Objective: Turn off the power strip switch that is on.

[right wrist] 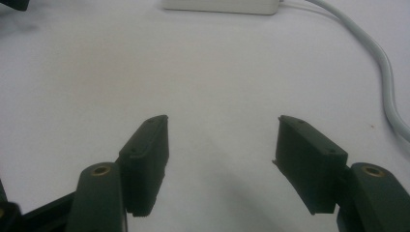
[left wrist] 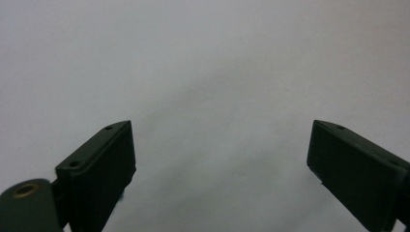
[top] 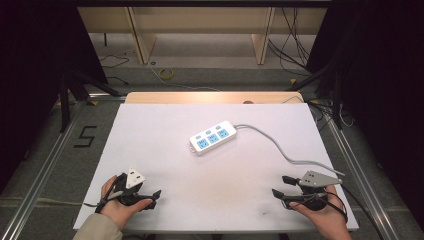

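A: Nearest item first: left gripper (top: pixel 152 196), held in a hand at the near edge of the table (top: pixel 150 130), on the near-left side of the power strip (top: pixel 213 137). Jaws wide apart, nothing between them; its own view (left wrist: pixel 220 159) looks onto bare white tabletop.

B: Second item?

A: Right gripper (top: pixel 280 186), also at the near edge, on the near-right side of the power strip. Jaws spread wide, empty (right wrist: pixel 223 145).

B: And the power strip itself?

A: White, three blue sockets, lying flat near the table's middle, angled. Well apart from both grippers. Nothing is plugged into it. In the right gripper view its near side (right wrist: pixel 222 6) sits at the top edge.

B: Attachments?

A: One grey cord (top: pixel 280 147), running from the power strip's right end and curving toward the near-right, passing just beside the right gripper.

B: Step in hand?

A: By my reading, the start: both tools waiting, nothing grasped. The next move likely calls for a reach forward to the power strip, probably by the right gripper, clearing the cord on the way.
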A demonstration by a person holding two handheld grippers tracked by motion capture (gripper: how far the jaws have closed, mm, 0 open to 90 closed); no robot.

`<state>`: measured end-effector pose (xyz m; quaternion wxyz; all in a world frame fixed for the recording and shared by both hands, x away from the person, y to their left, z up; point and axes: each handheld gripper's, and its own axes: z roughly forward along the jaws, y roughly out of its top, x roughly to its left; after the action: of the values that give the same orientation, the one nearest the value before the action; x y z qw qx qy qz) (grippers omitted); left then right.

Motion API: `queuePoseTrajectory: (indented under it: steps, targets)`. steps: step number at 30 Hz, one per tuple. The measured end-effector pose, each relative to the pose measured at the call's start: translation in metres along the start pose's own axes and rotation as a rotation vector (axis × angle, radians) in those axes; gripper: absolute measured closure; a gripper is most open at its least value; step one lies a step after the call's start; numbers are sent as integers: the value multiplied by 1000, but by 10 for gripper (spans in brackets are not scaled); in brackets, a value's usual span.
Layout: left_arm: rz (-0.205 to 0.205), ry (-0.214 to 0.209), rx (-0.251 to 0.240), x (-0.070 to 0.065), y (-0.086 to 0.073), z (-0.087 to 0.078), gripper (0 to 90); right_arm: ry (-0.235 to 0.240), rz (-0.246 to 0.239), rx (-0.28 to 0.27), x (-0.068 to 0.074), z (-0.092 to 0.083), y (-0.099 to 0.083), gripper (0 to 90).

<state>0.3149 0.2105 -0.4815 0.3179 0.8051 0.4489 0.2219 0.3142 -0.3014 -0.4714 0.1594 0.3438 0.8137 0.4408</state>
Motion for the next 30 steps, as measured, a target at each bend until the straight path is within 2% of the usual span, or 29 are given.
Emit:
queuePoseTrajectory:
  steps: [5,8,9,10,13,15,16,17,18,20,30]
  targets:
    - [-12,16,-5,1,1,0,130,-1,-1,-1,0,0,0,373]
    - [-10,39,3,2,1,-3,190,2,-2,-6,1,0,0,373]
    - [-10,39,3,2,1,-3,260,2,-2,-5,1,0,0,373]
    - [-13,64,-4,4,1,-6,346,1,-3,-3,1,0,1,373]
    - [-23,45,-30,8,2,-10,634,2,-3,-2,1,0,1,373]
    - [-30,43,-30,10,3,-12,750,3,-3,-3,1,0,1,373]
    - [-31,46,-28,10,3,-13,750,3,-3,-3,1,0,1,373]
    - [-38,55,-22,12,4,-15,839,2,-4,-1,1,0,1,373]
    - [-49,53,-24,12,4,-16,869,2,-5,-2,1,0,1,373]
    - [-48,58,-24,12,5,-17,895,4,-3,-1,2,0,1,373]
    - [-63,62,-22,10,11,-19,898,3,-4,-2,2,0,1,373]
